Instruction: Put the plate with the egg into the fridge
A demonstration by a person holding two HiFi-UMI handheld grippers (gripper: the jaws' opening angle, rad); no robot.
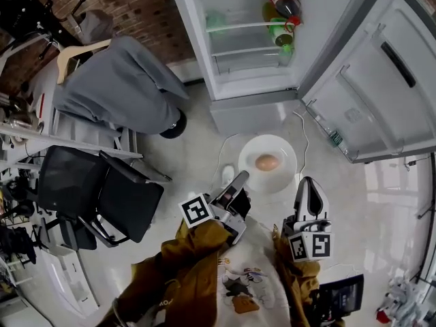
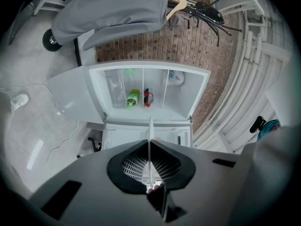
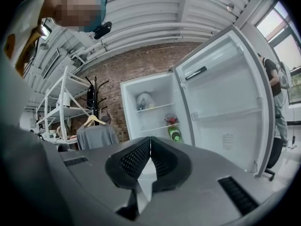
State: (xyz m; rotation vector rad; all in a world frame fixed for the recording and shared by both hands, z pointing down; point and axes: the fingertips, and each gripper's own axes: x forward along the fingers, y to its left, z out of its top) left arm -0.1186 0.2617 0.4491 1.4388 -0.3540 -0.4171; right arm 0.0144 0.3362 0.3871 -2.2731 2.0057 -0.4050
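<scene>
**Q:** How is the plate held?

**A:** The plate (image 1: 272,142), with the egg (image 1: 266,162) at its centre, is clamped at opposite rims. The left tongs (image 1: 240,180) are closed on the left rim and the right tongs (image 1: 306,182) on the right rim. It is carried level above the floor (image 1: 197,114).

**Q:** Where does the fridge lie?

**A:** The fridge (image 1: 248,87) stands straight ahead of both tongs, with its door (image 1: 381,73) swung open. Bottles (image 1: 281,26) are stored at its right side. A straight advance onto the shelf (image 1: 238,50) is judged to be required. Both hands are equally near.
</scene>
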